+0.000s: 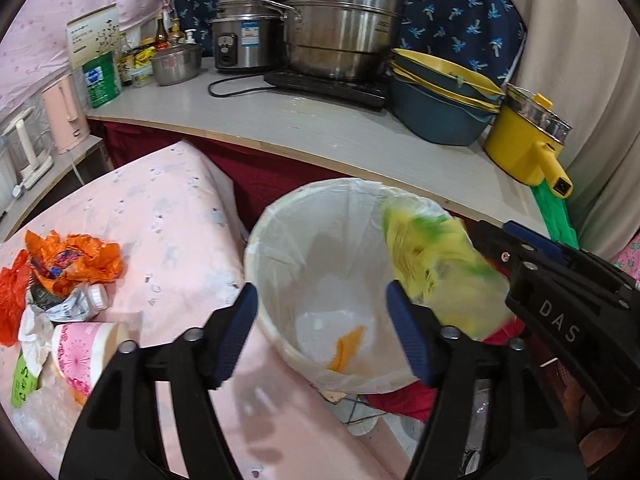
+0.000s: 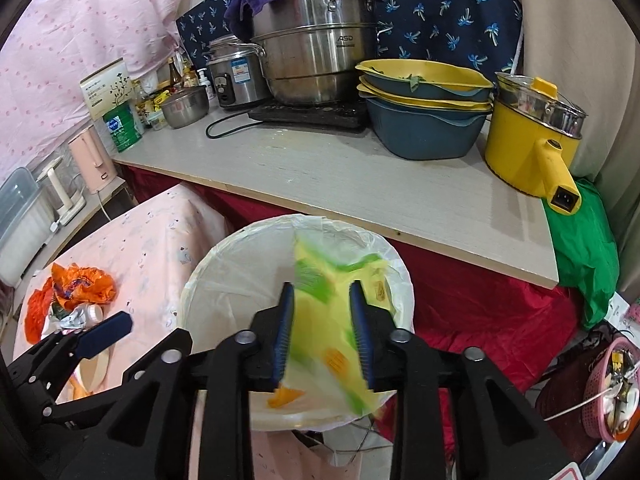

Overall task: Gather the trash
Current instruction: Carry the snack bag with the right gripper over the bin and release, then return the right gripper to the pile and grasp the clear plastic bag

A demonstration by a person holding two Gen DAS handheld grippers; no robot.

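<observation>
Yellow-green wrapper (image 2: 324,312): blurred plastic, between the right gripper's (image 2: 322,334) jaws over the bin's mouth; pads apart, wrapper filling the gap, real pressing not clear.
Right jaws: partly open, blue pads either side of the wrapper.
Left gripper (image 1: 320,332): jaws spread wide, nothing between them, pointed down at the bin.
Bin (image 1: 256,264): round, white-lined, on the floor between the pink-covered table (image 1: 172,220) and the counter (image 1: 360,136); orange scrap (image 1: 346,346) lying at the bottom.
Remaining trash: orange bag (image 1: 76,258), crushed small bottle (image 1: 86,298), pink paper cup (image 1: 84,346) on its side, heaped together on the pink cloth, well left of the bin.
Counter: steel steamer pot (image 1: 340,28), rice cooker (image 1: 244,38), stacked blue-and-yellow basins (image 1: 440,100), yellow electric pot (image 1: 524,144).
</observation>
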